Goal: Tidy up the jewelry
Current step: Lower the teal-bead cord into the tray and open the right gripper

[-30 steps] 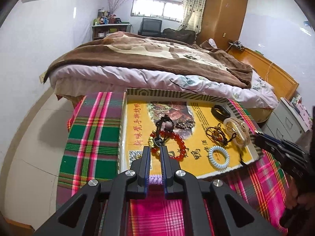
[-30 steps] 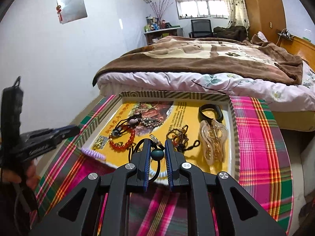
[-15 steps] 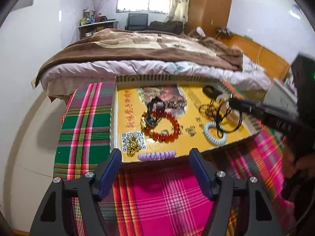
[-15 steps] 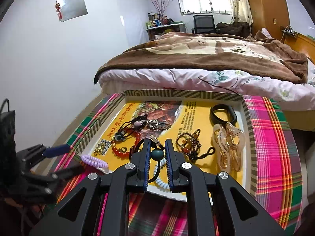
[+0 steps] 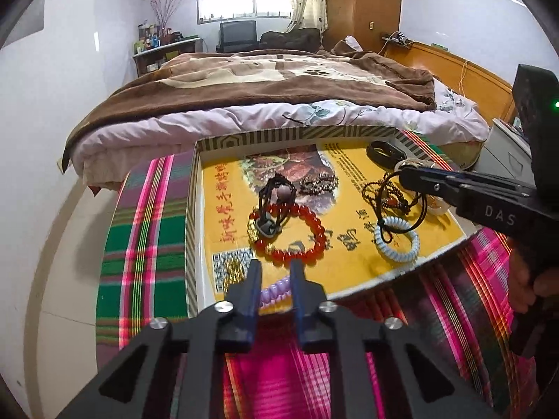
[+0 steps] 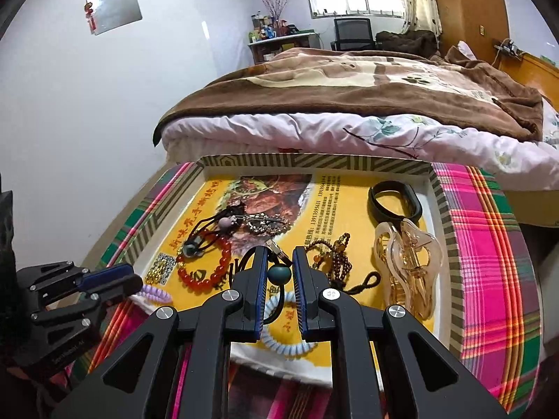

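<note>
A shallow tray with a striped rim and a yellow printed liner sits on a plaid-covered worktop, filling the middle of both views, with a bed under a brown blanket across the upper half.

In the left wrist view the jewelry crowds the tray. A red bead bracelet lies at centre with a black cord and pendant draped over its upper left. A small gold piece sits at lower left, a pale blue coil band at centre right, and a dark bead string above the bracelet. In the right wrist view, a black band lies at upper right of the tray, a clear amber hair claw just below it, and a brown bead string left of the claw.

The left tongs stand at lower centre over the tray's near edge. Their jaws are closing around a lilac coil band that lies between them; whether the pads already press it cannot be told.

The right tongs are clamped on a dark green bead on a black cord loop, which hangs down over the pale blue coil band beneath. In the left wrist view they reach in from the right edge, above the tray's right side.
</note>
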Tool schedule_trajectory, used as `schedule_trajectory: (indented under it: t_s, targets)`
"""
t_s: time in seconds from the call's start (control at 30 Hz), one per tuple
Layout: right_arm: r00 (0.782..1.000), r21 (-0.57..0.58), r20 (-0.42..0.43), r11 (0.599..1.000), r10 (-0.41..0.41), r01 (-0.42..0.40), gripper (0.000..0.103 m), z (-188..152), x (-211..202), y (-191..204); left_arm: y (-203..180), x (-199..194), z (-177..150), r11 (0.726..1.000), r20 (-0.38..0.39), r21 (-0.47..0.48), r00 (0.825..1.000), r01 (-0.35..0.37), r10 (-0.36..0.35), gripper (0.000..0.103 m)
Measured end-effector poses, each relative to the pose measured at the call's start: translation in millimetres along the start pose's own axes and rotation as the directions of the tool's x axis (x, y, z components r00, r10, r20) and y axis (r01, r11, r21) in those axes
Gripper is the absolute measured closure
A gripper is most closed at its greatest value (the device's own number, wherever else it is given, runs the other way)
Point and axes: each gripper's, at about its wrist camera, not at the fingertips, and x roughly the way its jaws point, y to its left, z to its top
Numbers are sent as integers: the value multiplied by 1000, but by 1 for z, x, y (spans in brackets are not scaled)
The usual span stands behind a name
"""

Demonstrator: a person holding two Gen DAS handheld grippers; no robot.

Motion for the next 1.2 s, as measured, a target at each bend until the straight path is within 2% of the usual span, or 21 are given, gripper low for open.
schedule_trajectory:
  t_s: [0.1, 0.37, 0.7, 0.73, 0.83, 1.1, 1.2]
  targets:
    - [1000, 2, -11, 1000, -5, 5, 88, 3, 9, 0, 1, 5, 8, 1000, 4, -1, 1000, 1, -1, 89]
    - [999, 6, -46, 1000, 0, 1, 88, 10, 31, 0, 16, 24, 30, 997, 1, -75, 1000, 13, -13, 89]
    - [995, 9, -101, 1000, 1, 0, 88, 6, 57, -2, 20, 43, 39, 995, -21, -99, 1000, 14, -16, 88]
    - [995, 7, -104, 1000, 0, 0, 88, 5, 58, -2, 20, 44, 39, 995, -23, -101, 1000, 18, -20, 82]
    - [994, -6, -112, 1000, -6, 6, 88, 5, 61, -1, 21, 45, 37, 994, -19, -109, 1000, 20, -22, 52]
    - [994, -32, -104, 999, -32, 29, 87, 8, 60, 5, 20, 39, 38, 994, -9, -112, 1000, 6, -7, 44]
    - [995, -28, -99, 999, -33, 31, 82, 9, 59, 6, 19, 37, 39, 994, -9, -111, 1000, -2, 1, 40]
